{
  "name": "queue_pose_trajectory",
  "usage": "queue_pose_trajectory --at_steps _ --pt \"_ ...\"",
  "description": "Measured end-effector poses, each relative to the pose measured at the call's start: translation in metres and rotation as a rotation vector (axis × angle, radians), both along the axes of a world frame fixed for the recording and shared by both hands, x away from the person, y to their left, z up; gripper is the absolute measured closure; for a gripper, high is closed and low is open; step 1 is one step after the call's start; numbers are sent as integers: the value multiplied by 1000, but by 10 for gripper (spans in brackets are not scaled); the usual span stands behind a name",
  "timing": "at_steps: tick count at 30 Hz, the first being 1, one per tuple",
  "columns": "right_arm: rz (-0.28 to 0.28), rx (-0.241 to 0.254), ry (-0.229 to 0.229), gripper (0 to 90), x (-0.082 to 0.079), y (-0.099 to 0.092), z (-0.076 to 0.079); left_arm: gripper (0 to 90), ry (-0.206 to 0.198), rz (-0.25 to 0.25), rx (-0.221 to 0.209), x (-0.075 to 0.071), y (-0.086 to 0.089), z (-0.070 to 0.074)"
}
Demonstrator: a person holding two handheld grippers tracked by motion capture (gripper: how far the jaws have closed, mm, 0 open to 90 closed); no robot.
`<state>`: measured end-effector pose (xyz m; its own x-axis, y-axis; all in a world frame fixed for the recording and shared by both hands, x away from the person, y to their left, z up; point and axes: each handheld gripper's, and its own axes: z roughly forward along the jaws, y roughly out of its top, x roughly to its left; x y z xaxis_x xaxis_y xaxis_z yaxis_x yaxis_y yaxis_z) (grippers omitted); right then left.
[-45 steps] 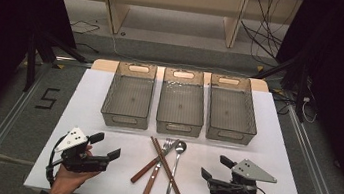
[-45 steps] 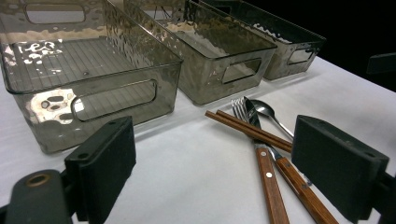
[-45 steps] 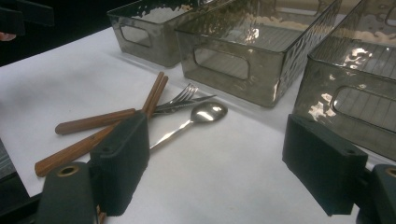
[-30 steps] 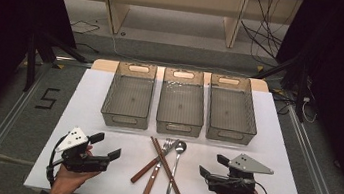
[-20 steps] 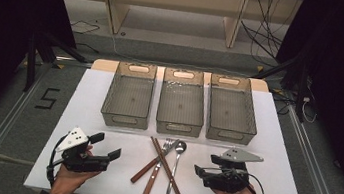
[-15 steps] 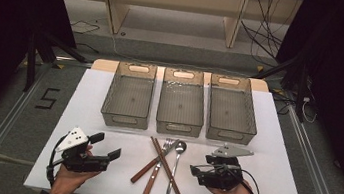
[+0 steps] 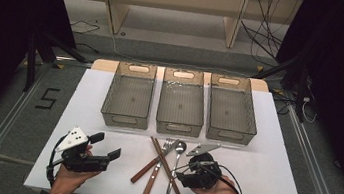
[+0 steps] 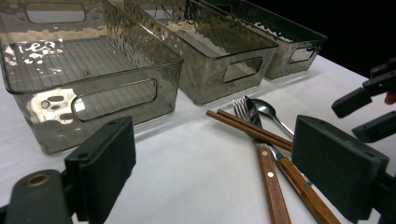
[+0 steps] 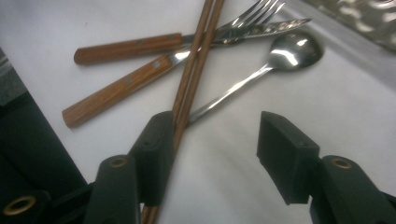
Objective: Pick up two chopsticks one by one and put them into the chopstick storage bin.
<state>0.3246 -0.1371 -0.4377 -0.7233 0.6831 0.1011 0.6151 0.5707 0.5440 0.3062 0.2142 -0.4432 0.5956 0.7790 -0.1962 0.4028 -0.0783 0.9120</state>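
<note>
Reaching for the cutlery pile is the step judged in hand. Right gripper is set low over the counter, jaws half-wide and just been closing, nothing pinched yet. Chopsticks are seen against its left jaw, spoon handle running between the jaws. Next, the pads would need closing on one piece. Left gripper is held wide, empty, well apart.
</note>
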Motion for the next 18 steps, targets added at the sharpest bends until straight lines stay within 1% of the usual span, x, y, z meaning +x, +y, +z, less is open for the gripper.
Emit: queue_pose_trajectory --at_steps 2,4,10,15,16,18 --pt "16 -22 13 489 0 4 -3 135 -1 0 -1 0 0 0" --pt "16 -38 20 507 0 8 -6 135 0 -1 0 0 0 0" --pt "32 -58 55 545 -1 13 -12 135 0 0 -1 0 0 0" --pt "43 -79 66 572 -1 16 -17 135 0 -1 1 0 0 0" --pt "41 -75 74 580 -2 17 -17 135 1 -2 1 0 0 0" --pt "45 -82 78 593 -2 18 -18 135 1 -2 1 0 0 0"
